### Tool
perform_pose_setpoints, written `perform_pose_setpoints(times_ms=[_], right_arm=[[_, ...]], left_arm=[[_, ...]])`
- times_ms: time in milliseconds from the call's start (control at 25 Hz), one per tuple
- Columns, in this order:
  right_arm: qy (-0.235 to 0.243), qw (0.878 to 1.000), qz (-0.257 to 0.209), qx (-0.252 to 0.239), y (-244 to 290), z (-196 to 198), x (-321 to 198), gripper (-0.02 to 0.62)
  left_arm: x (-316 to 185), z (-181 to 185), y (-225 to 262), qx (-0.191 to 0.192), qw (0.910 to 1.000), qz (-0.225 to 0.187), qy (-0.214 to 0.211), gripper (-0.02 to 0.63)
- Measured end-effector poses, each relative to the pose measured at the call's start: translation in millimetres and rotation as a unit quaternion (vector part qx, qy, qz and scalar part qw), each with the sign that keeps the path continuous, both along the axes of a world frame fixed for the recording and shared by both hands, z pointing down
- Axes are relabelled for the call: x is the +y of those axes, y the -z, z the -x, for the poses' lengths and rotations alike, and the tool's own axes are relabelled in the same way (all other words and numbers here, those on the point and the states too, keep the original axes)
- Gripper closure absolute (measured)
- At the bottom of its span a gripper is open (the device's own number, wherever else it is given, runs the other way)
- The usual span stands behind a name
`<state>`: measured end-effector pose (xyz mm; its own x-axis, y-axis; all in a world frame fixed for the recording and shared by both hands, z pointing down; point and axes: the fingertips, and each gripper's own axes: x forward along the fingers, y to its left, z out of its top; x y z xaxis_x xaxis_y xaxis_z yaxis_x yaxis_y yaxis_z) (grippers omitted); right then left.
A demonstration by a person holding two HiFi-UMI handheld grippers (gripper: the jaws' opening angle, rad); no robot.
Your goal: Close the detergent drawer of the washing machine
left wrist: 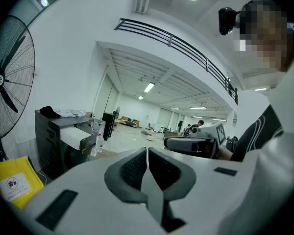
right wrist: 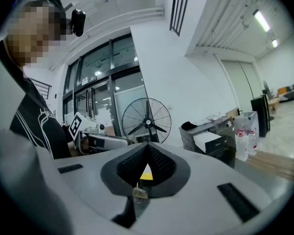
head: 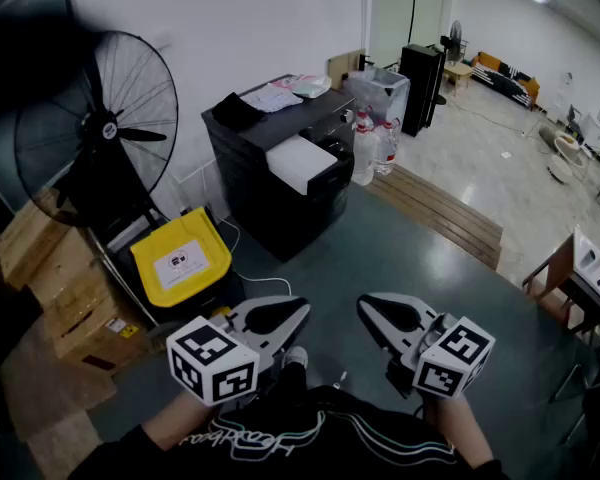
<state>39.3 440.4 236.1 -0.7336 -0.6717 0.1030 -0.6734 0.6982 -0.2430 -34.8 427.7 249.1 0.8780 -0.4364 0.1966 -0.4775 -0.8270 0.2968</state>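
Head view: a dark washing machine (head: 270, 198) stands on the floor, far and slightly left, well away from the person. Its white detergent drawer (head: 300, 162) juts out of the front near the top. A standing fan (head: 110, 133) and a yellow bin (head: 185, 258) are to the left. The left tongs (head: 280, 316) and right tongs (head: 385, 316) are held near the body.

Left gripper view: these tongs are pressed together and hold nothing.

Right gripper view: the tips meet and nothing is gripped.

The drawer is probably light, stiff plastic on slides. A push at the middle of its smooth front should do, with no grasp needed.
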Motion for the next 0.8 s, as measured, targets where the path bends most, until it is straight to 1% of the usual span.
perform_pose_setpoints(times_ms=[240, 400, 640, 800], right_arm=[[-0.004, 1.0, 0.005, 0.006, -11, 1, -24, 0.569], [-0.018, 1.0, 0.01, 0.023, -23, -2, -53, 0.569], [-0.035, 0.999, 0.025, 0.028, -38, -9, -116, 0.569], [-0.04, 0.998, 0.044, 0.013, -46, -14, -160, 0.569]], left_arm=[[-26, 5, -8, 0.0, 1.0, 0.006, 0.008, 0.574], [-52, 7, -12, 0.003, 0.9999, 0.009, 0.004, 0.574], [-113, 4, -26, 0.004, 0.9997, 0.023, 0.005, 0.574], [-159, 0, -32, 0.004, 0.9992, 0.038, 0.003, 0.574]])
